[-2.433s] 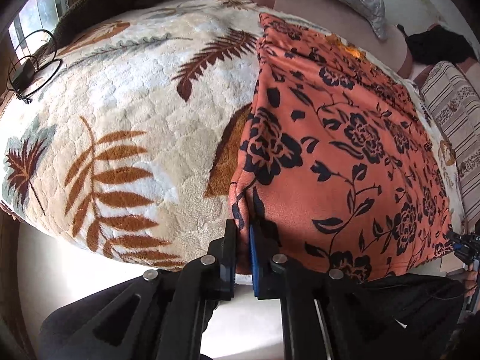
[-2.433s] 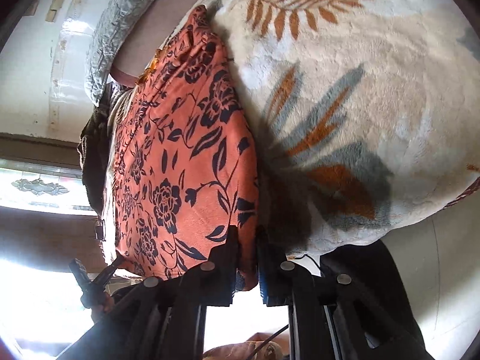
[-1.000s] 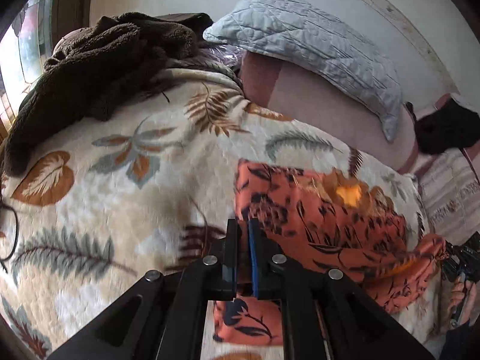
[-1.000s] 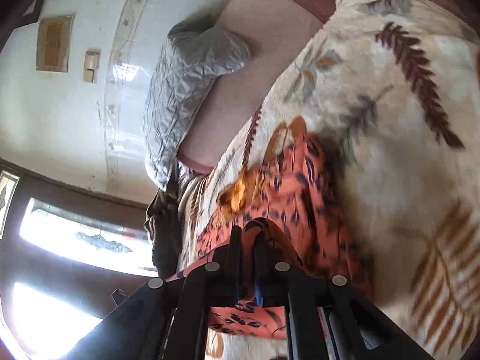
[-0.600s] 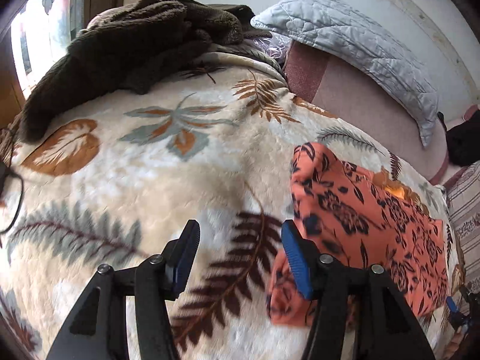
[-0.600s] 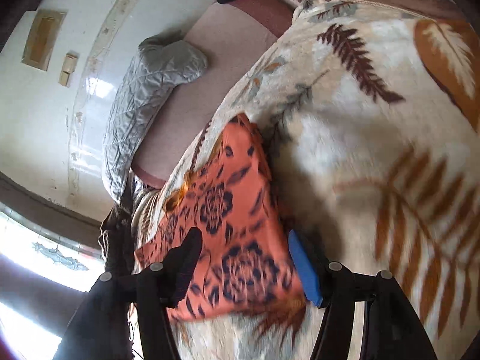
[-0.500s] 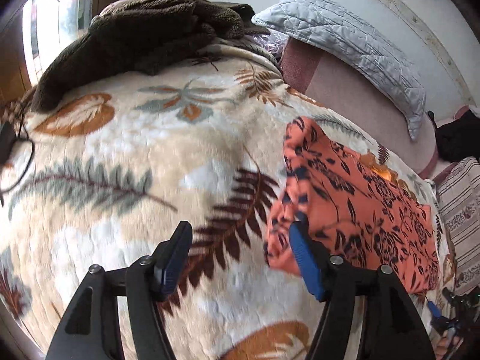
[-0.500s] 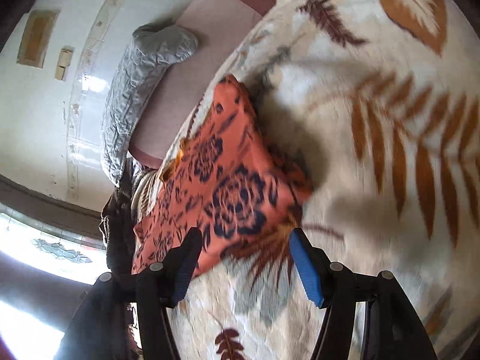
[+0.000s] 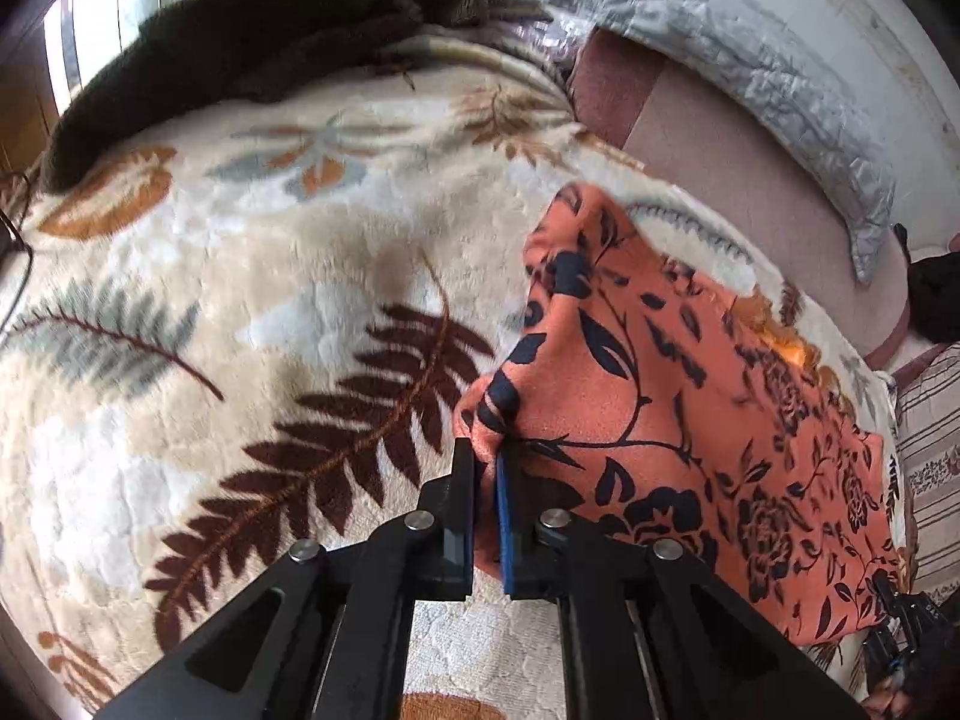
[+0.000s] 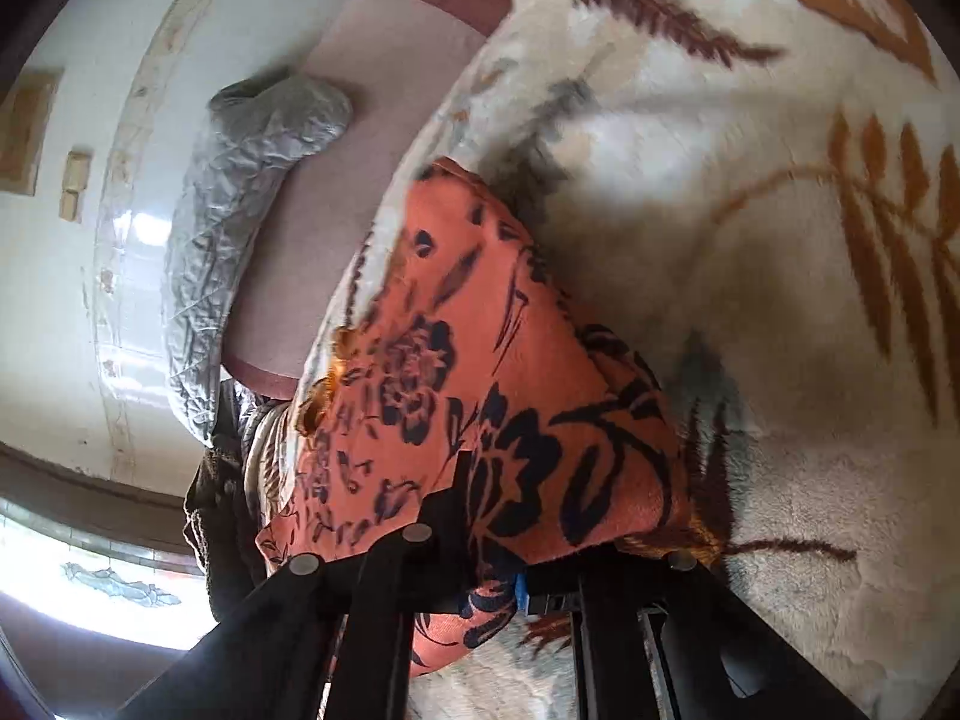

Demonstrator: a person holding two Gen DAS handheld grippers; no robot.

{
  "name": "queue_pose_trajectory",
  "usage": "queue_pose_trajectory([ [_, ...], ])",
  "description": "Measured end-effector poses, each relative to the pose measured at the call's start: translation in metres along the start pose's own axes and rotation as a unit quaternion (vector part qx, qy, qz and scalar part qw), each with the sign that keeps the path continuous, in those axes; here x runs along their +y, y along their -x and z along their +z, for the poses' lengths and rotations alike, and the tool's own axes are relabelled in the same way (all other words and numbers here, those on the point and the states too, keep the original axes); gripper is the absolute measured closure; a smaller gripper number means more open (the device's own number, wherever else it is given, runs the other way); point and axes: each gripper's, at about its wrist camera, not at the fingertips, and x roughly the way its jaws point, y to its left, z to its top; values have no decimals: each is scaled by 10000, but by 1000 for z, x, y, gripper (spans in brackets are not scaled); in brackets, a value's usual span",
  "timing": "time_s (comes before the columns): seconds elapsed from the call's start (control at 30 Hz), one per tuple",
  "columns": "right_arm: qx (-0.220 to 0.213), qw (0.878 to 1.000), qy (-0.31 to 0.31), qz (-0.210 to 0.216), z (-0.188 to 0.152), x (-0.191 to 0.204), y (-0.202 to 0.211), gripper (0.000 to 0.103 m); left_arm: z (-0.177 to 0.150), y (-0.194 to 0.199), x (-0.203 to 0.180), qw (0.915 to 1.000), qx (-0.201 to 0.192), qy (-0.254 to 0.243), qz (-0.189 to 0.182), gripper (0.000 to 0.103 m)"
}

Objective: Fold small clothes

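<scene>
An orange cloth with a black flower print [image 9: 690, 420] lies folded on a cream leaf-patterned blanket [image 9: 240, 300]. My left gripper [image 9: 485, 450] is shut on the cloth's near left corner, and the fabric bunches up between the black finger and the blue pad. In the right wrist view the same cloth [image 10: 480, 330] spreads away from me over the blanket [image 10: 780, 300]. My right gripper [image 10: 492, 498] is shut on its near edge. The fabric drapes over the fingers and hides the right one; only a bit of blue pad shows below.
A grey quilted pillow [image 9: 750, 60] leans on a pink headboard at the back, seen also as the pillow [image 10: 240, 180]. A dark brown fleece throw [image 9: 240, 30] is heaped at the far left. Striped fabric [image 9: 930, 450] lies at the right edge. A bright window is at the left.
A second ago both grippers held the cloth lifted. They then opened, dropped it flat on the blanket, drew back and down, and have shut again on its near edge.
</scene>
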Motion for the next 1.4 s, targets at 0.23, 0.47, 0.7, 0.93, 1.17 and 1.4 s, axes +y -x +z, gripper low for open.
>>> queue_pose_trajectory([
  [0.23,-128,9967,756,272,-30,43,84,94,-34,81,20,9985,-298,-335,-310,98],
  [0.47,734,9969,191,-198,-79,-74,77,72,-92,26,80,9970,619,-250,-404,94],
  [0.7,-46,9950,917,-383,-41,-54,146,39,-31,57,68,9951,-227,-831,-478,48],
  [0.93,264,9809,1903,-305,34,3,65,39,32,-23,6,9889,255,-1288,-696,48],
  [1.17,665,9684,2235,-887,65,16,-16,55,36,-57,-22,9853,419,-1579,-502,75],
  [1.4,309,9441,3025,-1274,58,54,-7,97,54,-34,-29,9817,-219,-1777,-647,98],
])
